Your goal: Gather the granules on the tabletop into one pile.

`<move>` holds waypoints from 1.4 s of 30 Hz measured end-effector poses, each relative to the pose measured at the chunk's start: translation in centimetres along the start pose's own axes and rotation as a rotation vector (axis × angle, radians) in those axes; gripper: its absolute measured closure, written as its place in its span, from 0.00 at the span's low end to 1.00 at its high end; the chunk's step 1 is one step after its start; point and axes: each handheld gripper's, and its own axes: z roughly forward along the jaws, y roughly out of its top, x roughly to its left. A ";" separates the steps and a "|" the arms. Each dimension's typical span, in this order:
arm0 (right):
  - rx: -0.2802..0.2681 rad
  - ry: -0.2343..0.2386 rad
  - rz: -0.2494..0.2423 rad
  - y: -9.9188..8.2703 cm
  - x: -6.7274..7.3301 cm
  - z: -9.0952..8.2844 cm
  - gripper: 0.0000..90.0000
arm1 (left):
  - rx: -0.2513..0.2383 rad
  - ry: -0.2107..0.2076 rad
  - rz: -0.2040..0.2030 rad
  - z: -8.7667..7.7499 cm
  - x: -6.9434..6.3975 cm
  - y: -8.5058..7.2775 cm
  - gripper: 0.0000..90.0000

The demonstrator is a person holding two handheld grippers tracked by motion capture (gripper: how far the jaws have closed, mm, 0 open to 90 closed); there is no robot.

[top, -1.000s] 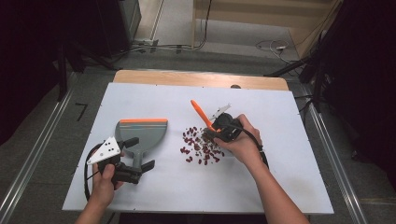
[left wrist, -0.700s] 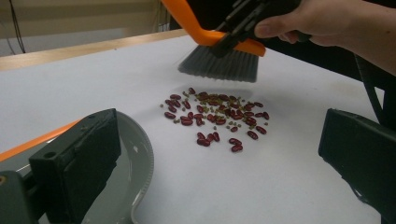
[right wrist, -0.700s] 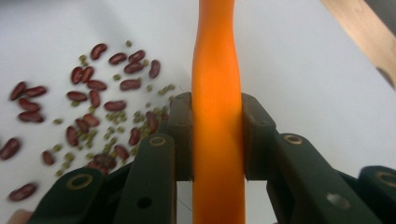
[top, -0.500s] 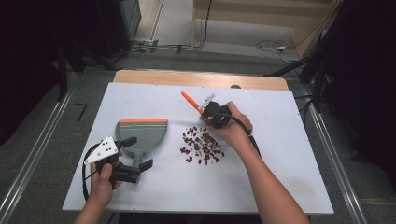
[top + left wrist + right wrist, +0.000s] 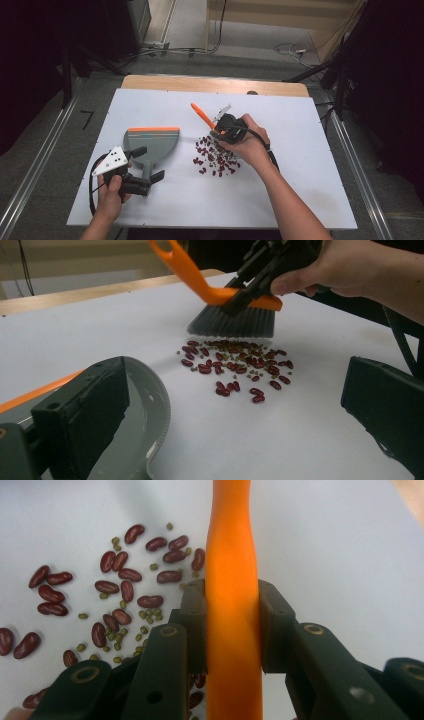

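A hand brush with an orange handle (image 5: 202, 115) and grey bristles (image 5: 232, 323) hangs tilted just beyond a pile of red beans and small green beans (image 5: 215, 157). My right gripper (image 5: 220, 131) is shut on the orange handle (image 5: 232, 555), which runs straight up between its jaws. Beans (image 5: 120, 585) lie to the left below it. A grey dustpan with an orange lip (image 5: 150, 142) lies left of the pile. My left gripper (image 5: 148, 164) stands open at the dustpan's handle end. In the left gripper view its jaws are wide apart, the pan's grey rim (image 5: 159, 405) lies beside the left jaw, and the beans (image 5: 235, 365) are ahead.
Everything lies on a white board (image 5: 300, 175) that tops a wooden table, whose far edge (image 5: 210, 84) shows behind it. Dark floor and metal rails (image 5: 30, 170) run along both sides. Cables trail from both grippers.
My right hand has carried the brush from over the right side of the beans toward the far left edge of the pile. The left hand and the dustpan have stayed put.
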 end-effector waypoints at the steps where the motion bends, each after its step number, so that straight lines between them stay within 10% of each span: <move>1: -0.023 0.002 0.019 0.0 0.0 -0.6 0.77 | 0.000 0.002 0.000 0.0 0.0 0.0 0.00; 5: -0.112 0.056 0.062 0.1 0.9 -2.9 0.77 | 0.001 0.004 -0.002 0.0 0.2 -0.1 0.00; 8: -0.128 0.181 0.129 0.5 2.2 -3.8 0.76 | -0.001 0.009 -0.003 0.0 0.2 -0.1 0.00; 18: -0.045 0.437 0.213 0.8 6.3 -1.3 0.77 | -0.002 0.012 -0.001 -0.3 0.2 0.0 0.00; 42: -0.041 0.279 0.401 -2.5 0.7 0.9 0.76 | 0.006 0.006 -0.002 -0.1 0.1 -0.1 0.00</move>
